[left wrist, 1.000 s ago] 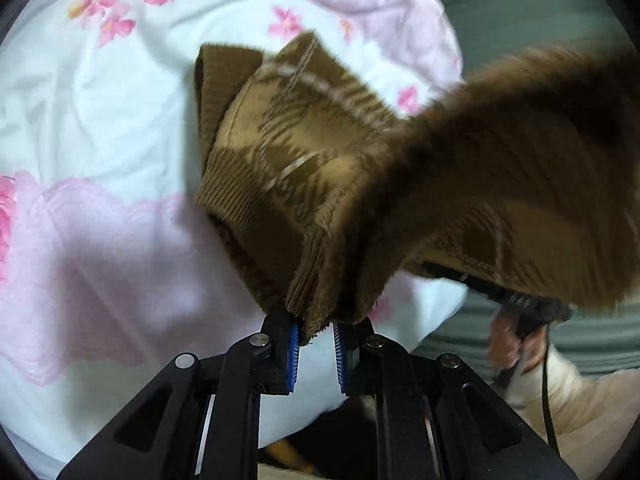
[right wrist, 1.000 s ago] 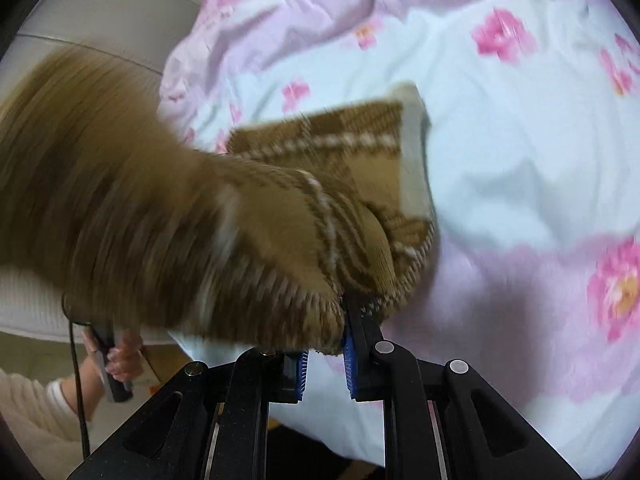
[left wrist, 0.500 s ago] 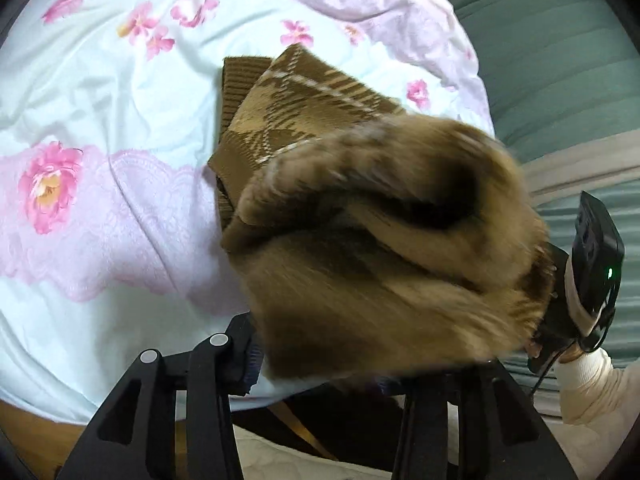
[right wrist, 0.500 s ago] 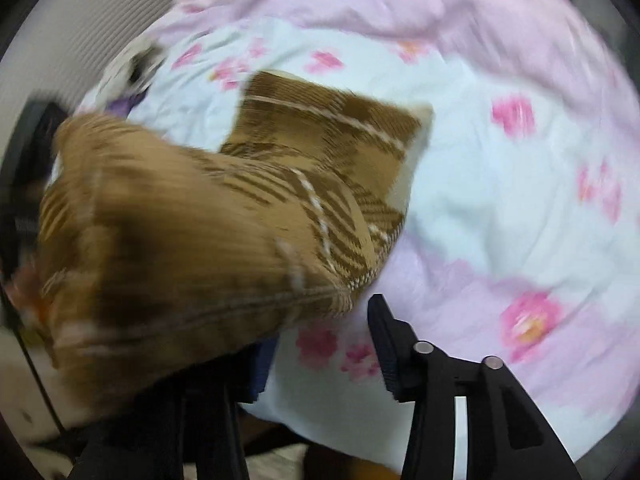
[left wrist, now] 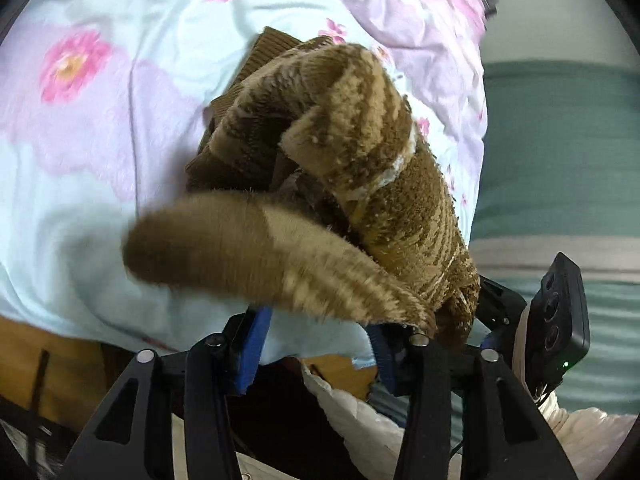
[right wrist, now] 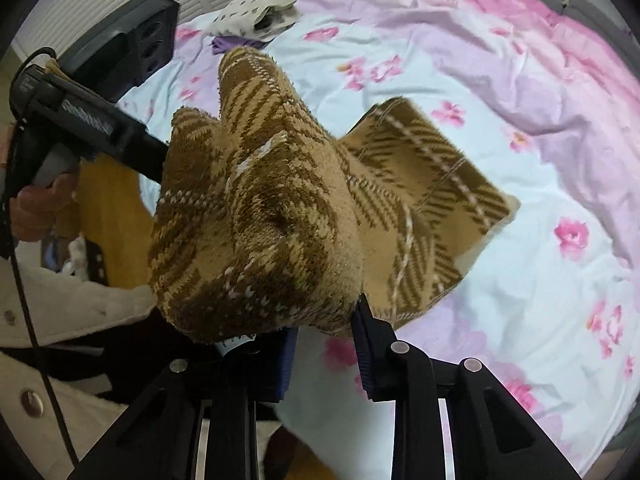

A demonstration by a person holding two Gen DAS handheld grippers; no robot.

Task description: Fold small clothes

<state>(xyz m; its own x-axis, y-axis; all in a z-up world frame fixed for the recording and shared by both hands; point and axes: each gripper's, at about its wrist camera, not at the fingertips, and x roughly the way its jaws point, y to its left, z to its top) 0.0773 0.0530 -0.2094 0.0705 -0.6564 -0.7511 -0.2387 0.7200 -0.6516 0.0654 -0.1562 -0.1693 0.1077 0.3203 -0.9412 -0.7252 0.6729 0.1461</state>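
I'm holding the brown plaid knit bunched up just above the floral bedsheet. My left gripper has been opening, jaws apart w/ cloth draping over them. My right gripper is closing, still gapped, knit resting on top.

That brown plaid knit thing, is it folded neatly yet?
Not yet. The brown plaid garment hangs bunched and lumpy over the flowered bedsheet, one flap sticking out sideways.
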